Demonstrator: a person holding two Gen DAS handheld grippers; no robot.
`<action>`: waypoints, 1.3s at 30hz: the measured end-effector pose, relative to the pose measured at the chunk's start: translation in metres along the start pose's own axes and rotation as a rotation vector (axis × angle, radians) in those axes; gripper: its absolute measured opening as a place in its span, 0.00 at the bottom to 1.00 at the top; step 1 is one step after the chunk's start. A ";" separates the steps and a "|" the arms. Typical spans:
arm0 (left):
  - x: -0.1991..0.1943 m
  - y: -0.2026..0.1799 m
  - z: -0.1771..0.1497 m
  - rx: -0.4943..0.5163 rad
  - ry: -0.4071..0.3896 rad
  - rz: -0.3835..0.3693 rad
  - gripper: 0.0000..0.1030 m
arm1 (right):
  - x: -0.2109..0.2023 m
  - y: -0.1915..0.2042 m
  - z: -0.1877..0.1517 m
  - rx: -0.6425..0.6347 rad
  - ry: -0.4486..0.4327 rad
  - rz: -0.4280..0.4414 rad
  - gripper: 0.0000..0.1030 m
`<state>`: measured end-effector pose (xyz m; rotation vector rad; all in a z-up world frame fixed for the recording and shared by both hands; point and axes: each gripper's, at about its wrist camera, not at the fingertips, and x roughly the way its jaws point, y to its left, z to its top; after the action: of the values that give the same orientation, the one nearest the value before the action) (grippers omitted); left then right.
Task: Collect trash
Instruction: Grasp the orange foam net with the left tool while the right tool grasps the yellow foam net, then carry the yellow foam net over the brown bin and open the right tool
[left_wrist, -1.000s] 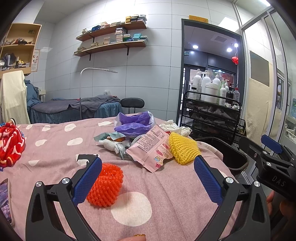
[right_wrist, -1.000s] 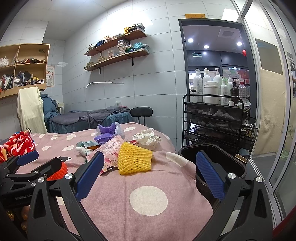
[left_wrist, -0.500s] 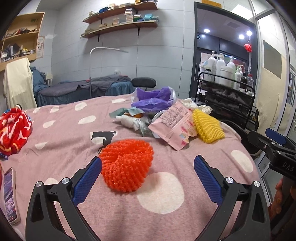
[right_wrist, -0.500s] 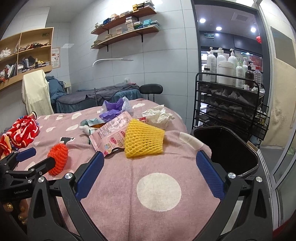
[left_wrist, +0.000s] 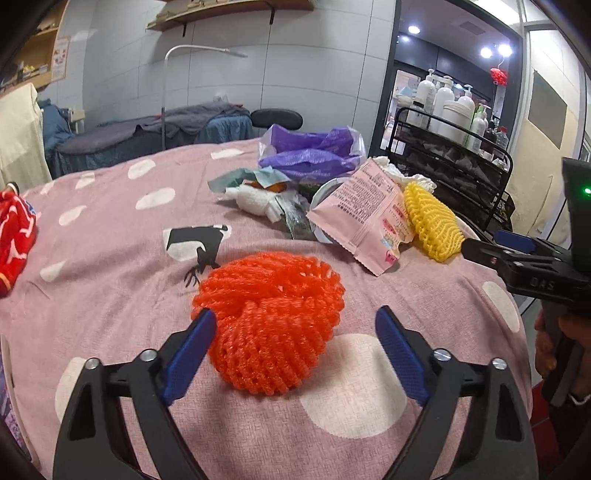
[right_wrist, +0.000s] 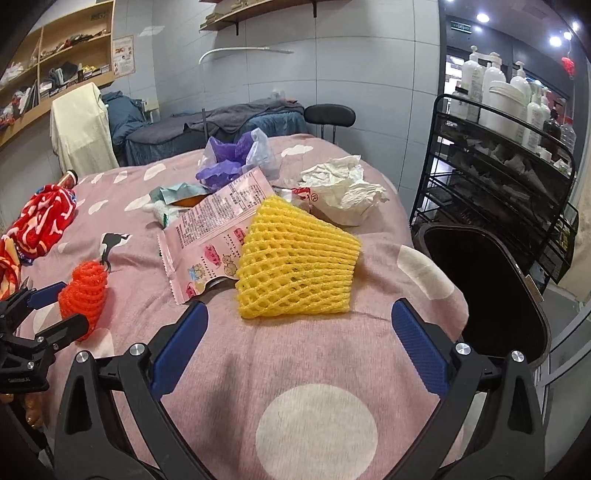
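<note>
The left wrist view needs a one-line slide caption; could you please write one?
Left claw closing around an orange foam net on the dotted pink bedspread, more litter piled beyond.

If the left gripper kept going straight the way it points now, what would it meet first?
Most likely the orange foam net. It lies on the pink spotted bedspread already between the closing fingers of the left gripper, the left pad seemingly at its edge. Depth is hard to judge.

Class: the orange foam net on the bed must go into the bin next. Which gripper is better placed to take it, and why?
The left gripper. Its closing jaws already flank the orange foam net, not yet pressing it. The right gripper faces the yellow foam net beside the black bin.
</note>
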<state>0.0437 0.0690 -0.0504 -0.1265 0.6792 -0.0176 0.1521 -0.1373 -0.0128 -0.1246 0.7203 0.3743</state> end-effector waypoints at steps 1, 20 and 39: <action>0.002 0.002 0.000 -0.005 0.012 0.000 0.76 | 0.007 0.002 0.003 -0.015 0.020 0.001 0.95; 0.004 0.015 0.001 -0.030 0.031 0.010 0.25 | 0.030 -0.007 0.008 -0.026 0.072 0.021 0.24; -0.001 -0.077 0.045 0.116 -0.059 -0.286 0.23 | -0.016 -0.129 -0.004 0.235 -0.091 -0.188 0.23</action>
<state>0.0730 -0.0025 -0.0054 -0.1116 0.5950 -0.3261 0.1872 -0.2626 -0.0068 0.0466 0.6516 0.1134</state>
